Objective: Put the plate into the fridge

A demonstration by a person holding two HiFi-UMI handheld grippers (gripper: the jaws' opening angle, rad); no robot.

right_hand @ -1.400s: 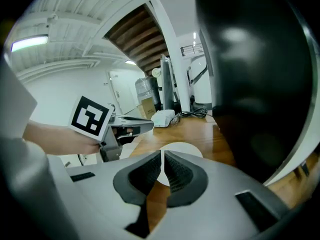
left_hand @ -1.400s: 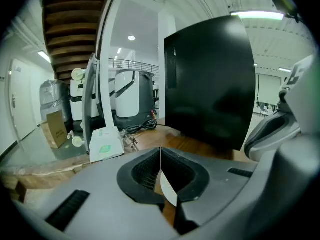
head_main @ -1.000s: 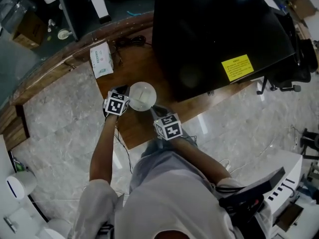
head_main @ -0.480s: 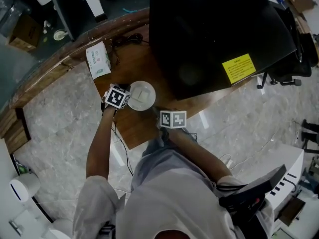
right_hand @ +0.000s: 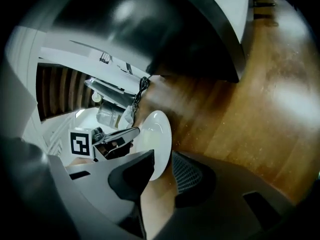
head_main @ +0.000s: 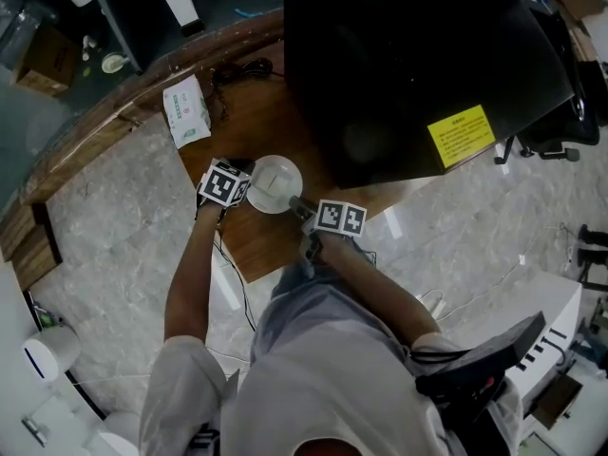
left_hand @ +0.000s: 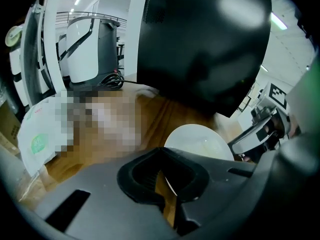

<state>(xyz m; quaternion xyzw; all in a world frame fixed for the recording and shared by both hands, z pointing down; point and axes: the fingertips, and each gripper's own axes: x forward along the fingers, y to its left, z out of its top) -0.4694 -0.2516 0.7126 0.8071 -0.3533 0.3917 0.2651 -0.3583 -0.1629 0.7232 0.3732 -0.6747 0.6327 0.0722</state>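
- The plate [head_main: 274, 184] is judged to be light, stiff and glazed, so slippery and breakable if dropped; the rim is the place to be gripped, best from two opposite sides.
- The plate is held above the wooden bench [head_main: 256, 112], just near of the black fridge [head_main: 408, 55].
- The left tool [left_hand: 167, 184] is closed on the plate's left rim, which is seen running into the narrow slit between its jaws.
- The right tool [right_hand: 160, 174] is spread wide, with the plate's right rim between its jaws but not yet clamped.
- Compared with a second ago, the right tool has been brought up and left to the plate; the plate is hardly shifted.
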